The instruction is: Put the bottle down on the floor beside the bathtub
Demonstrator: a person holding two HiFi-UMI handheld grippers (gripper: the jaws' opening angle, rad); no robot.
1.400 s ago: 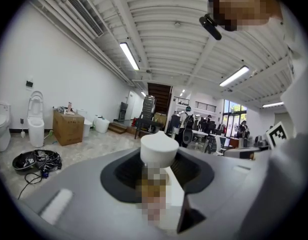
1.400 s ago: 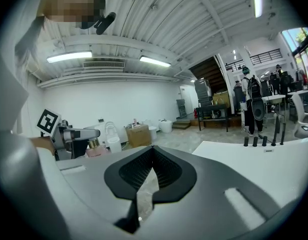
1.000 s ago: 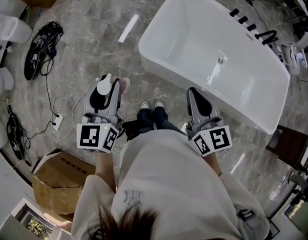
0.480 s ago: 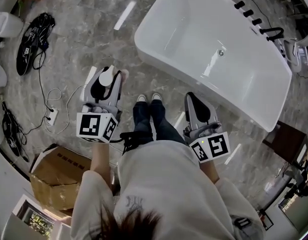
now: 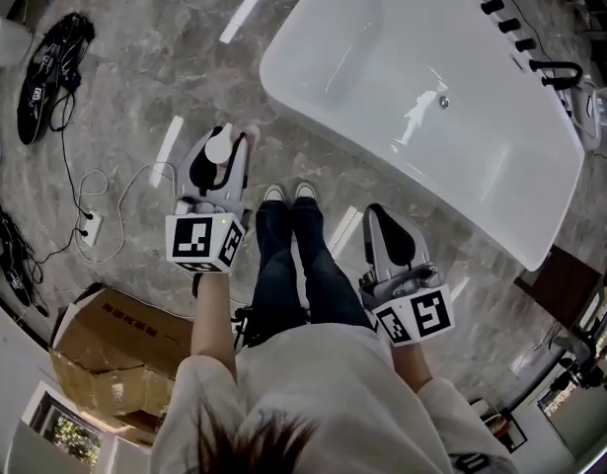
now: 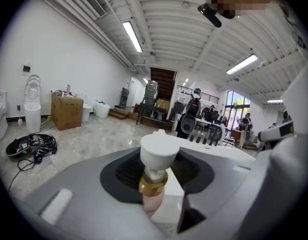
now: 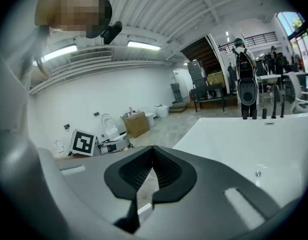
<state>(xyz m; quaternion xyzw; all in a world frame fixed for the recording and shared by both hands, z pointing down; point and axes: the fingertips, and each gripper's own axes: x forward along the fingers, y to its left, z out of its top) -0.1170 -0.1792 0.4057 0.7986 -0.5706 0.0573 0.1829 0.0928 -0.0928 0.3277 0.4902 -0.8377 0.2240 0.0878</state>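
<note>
The left gripper (image 6: 156,186) has its fingers (image 6: 118,171) spread partway and pinching a bottle (image 6: 155,176) by its pink body, with the gold collar and white cap standing clear above the dark pads. In the head view this gripper (image 5: 220,158) carries the bottle (image 5: 224,148) over the marble floor (image 5: 135,97), just left of the person's shoes (image 5: 284,194) and near the rounded end of the bathtub (image 5: 283,87). The right gripper (image 7: 151,156) has its fingers pressed together at the tips with nothing between them; it (image 5: 380,215) hangs beside the person's right leg, close to the tub's long side. On the floor to the left lie a white power strip (image 5: 89,228) with its cord, black cables (image 5: 44,62) farther off, and a cardboard box (image 5: 106,349) behind.
</note>
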